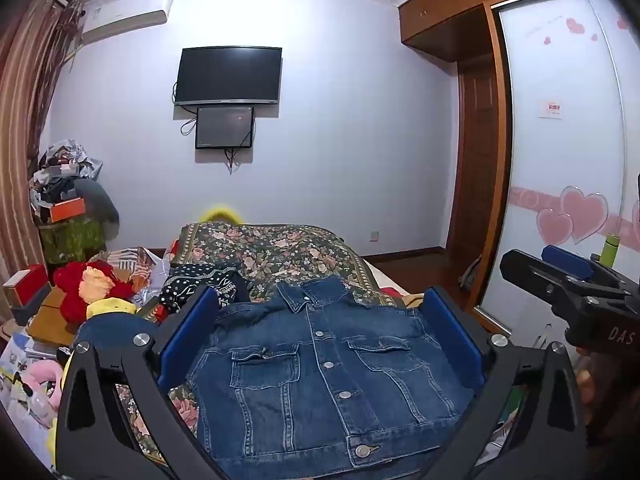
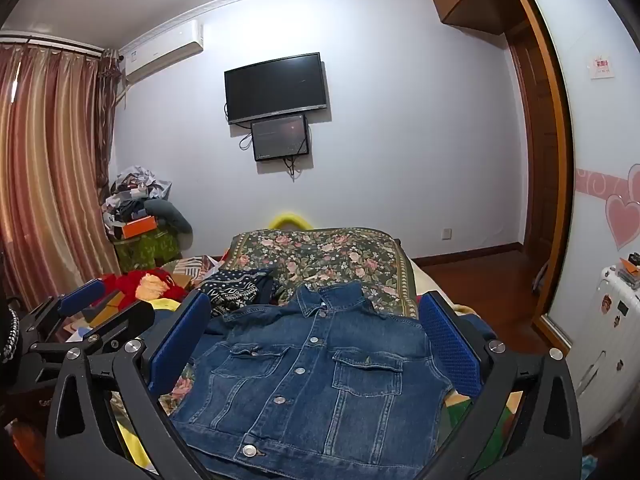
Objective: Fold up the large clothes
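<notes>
A blue denim jacket (image 1: 320, 380) (image 2: 312, 380) lies front up and buttoned on the bed, with its collar at the far end. My left gripper (image 1: 320, 296) hovers over the jacket's near part. Its blue pads stand wide on either side with nothing pressed between them. My right gripper (image 2: 316, 300) hangs over the same jacket, equally open and empty. Each gripper appears in the other's view: the right gripper (image 1: 536, 262) at the right edge, the left gripper (image 2: 114, 306) at the left. The sleeves do not show clearly.
A floral blanket (image 1: 280, 248) covers the bed. A dark patterned garment (image 1: 200, 284) lies left of the collar. Red plush toys and boxes (image 1: 88, 284) crowd the left side. A sliding wardrobe door (image 1: 560, 140) and a white suitcase (image 2: 612, 340) stand on the right.
</notes>
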`<control>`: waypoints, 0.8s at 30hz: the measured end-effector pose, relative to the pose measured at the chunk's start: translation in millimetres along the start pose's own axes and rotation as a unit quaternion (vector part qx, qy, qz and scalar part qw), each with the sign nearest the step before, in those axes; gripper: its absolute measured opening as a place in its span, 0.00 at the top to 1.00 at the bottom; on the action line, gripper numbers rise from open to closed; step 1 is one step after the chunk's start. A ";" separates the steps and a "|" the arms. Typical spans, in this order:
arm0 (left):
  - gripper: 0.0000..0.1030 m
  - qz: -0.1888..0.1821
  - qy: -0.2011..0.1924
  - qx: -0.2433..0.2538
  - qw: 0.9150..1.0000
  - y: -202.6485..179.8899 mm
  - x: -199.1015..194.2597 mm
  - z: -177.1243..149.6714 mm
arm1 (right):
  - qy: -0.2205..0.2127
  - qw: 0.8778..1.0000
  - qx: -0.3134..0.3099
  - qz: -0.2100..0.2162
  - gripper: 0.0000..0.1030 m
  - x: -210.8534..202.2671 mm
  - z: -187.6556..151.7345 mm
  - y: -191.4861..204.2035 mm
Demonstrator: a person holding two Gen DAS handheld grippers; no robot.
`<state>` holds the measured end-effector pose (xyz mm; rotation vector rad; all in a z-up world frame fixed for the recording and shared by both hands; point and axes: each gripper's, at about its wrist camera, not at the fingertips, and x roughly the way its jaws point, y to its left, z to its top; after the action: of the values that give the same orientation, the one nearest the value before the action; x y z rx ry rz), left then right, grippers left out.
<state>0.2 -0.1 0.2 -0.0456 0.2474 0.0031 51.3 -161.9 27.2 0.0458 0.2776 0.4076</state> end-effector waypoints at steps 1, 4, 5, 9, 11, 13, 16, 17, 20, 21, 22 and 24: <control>0.00 -0.001 0.001 -0.001 1.000 0.0 0.0 0.1 | 0.000 1.000 0.000 0.000 0.00 0.0 0.0 0.0; 0.00 -0.003 0.005 -0.002 1.000 -0.9 -0.5 0.4 | 0.002 1.000 0.000 -0.001 0.00 0.0 0.1 -0.3; 0.00 -0.004 0.005 -0.002 1.000 -1.6 -0.9 0.6 | 0.001 1.000 0.001 -0.001 0.00 -0.1 0.0 -0.5; 0.00 0.002 0.005 -0.006 1.000 5.4 2.8 -0.8 | 0.001 1.000 0.001 0.000 0.00 0.0 0.1 -0.6; 0.00 0.003 0.005 -0.010 1.000 7.3 2.9 -2.3 | 0.002 1.000 0.002 0.000 0.00 0.2 0.2 -0.4; 0.00 0.004 0.005 -0.011 1.000 7.4 2.7 -2.2 | 0.002 1.000 0.002 0.000 0.00 0.1 0.3 -0.5; 0.00 0.005 0.006 -0.014 1.000 11.0 3.7 -2.5 | 0.001 1.000 0.003 0.001 0.00 -0.3 0.5 -0.7; 0.00 0.005 0.006 -0.015 1.000 11.3 3.9 -2.5 | 0.002 1.000 0.003 0.001 0.00 -0.2 0.5 -0.7; 0.00 0.004 0.008 -0.017 1.000 12.9 4.6 -2.6 | 0.002 1.000 0.003 0.001 0.00 -0.3 0.3 -0.9; 0.00 0.004 0.008 -0.017 1.000 12.9 4.1 -2.8 | 0.002 1.000 0.003 0.001 0.00 -0.2 0.2 -0.8; 0.00 0.005 0.008 -0.018 1.000 13.3 5.2 -3.4 | 0.002 1.000 0.003 0.001 0.00 -0.3 0.0 -0.8; 0.00 0.005 0.008 -0.018 1.000 13.6 5.5 -3.6 | 0.002 1.000 0.003 0.000 0.00 0.0 0.0 -0.9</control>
<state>4.6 13.3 -5.2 -0.0801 0.2642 0.0179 51.6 -162.8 27.0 0.0512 0.2823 0.4071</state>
